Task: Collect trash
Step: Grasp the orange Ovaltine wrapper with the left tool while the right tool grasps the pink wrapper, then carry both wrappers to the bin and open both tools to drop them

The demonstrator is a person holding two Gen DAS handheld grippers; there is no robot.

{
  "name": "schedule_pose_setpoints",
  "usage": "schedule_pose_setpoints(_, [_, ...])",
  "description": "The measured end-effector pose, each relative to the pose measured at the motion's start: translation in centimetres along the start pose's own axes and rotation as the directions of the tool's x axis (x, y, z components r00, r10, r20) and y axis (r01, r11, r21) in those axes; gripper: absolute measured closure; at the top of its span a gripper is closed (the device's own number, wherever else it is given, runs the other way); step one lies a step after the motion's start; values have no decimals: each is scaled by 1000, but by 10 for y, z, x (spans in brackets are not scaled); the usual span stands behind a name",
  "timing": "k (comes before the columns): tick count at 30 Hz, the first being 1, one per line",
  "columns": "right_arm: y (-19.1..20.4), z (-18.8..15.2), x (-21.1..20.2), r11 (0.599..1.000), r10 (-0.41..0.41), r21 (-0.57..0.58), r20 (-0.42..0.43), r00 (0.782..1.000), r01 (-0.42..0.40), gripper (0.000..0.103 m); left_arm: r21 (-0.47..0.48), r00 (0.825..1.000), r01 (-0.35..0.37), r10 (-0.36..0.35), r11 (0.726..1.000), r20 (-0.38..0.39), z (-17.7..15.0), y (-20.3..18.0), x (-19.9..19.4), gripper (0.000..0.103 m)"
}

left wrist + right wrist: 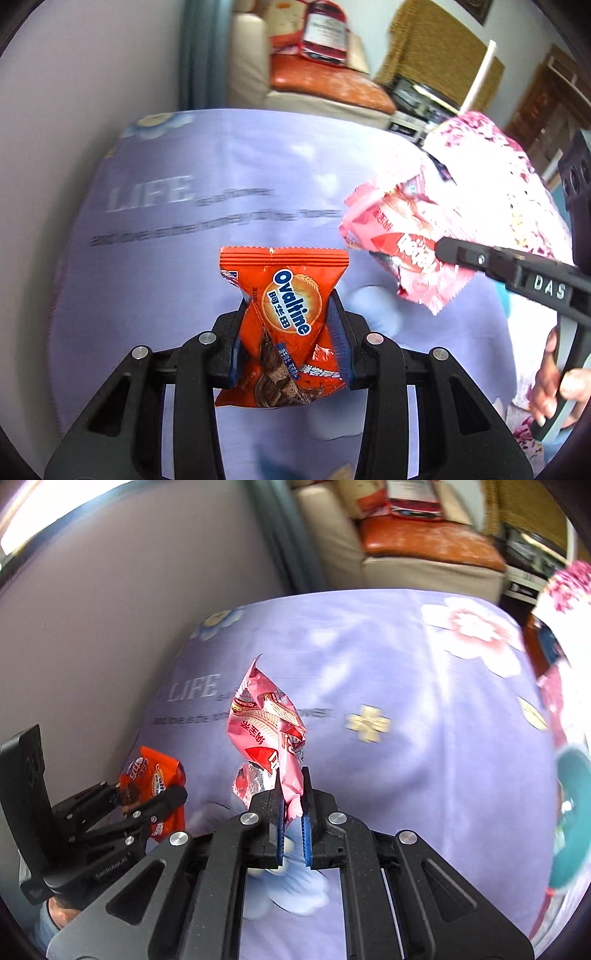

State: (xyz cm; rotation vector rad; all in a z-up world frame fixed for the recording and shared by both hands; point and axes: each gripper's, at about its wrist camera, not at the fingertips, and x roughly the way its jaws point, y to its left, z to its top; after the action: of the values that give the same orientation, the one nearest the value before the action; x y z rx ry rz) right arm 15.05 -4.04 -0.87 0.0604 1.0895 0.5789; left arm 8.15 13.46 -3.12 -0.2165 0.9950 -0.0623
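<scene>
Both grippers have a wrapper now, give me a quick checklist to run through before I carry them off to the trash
1. Left gripper shut on the orange Ovaltine wrapper: ok, pinched at its middle.
2. Right gripper shut on the pink wrapper: ok, but it grips only the lower end.
3. Both wrappers lifted off the purple bedsheet: ok, as far as the views show.
4. The two grippers apart from each other: ok.
5. Trash bin located: cannot tell, none identifiable in either view.
6. No more trash left on the sheet: cannot tell, part of it is hidden.
</scene>
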Motion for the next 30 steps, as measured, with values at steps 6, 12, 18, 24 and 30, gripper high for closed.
schedule_pose_setpoints(6, [-53,-18,-35,996,-49,79,49,998,45,96,75,998,64,-62,995,-26,8,-63,21,64])
schedule_pose_setpoints(12, [-107,-42,-75,983,-99,166,117,988,79,96,161,993,113,-107,980,-49,12,-131,35,64])
schedule_pose_setpoints(18, [-163,-57,-105,964,-137,248,173,975,92,96,251,987,155,-142,955,-69,19,-198,48,64])
schedule_pose_setpoints(24, [-209,-75,-134,938,-185,328,205,961,111,96,324,980,196,-170,925,-107,20,-255,66,64])
schedule_pose_setpoints(30, [-254,-92,-151,906,-220,407,226,949,113,96,382,974,217,-175,898,-144,20,-302,83,64])
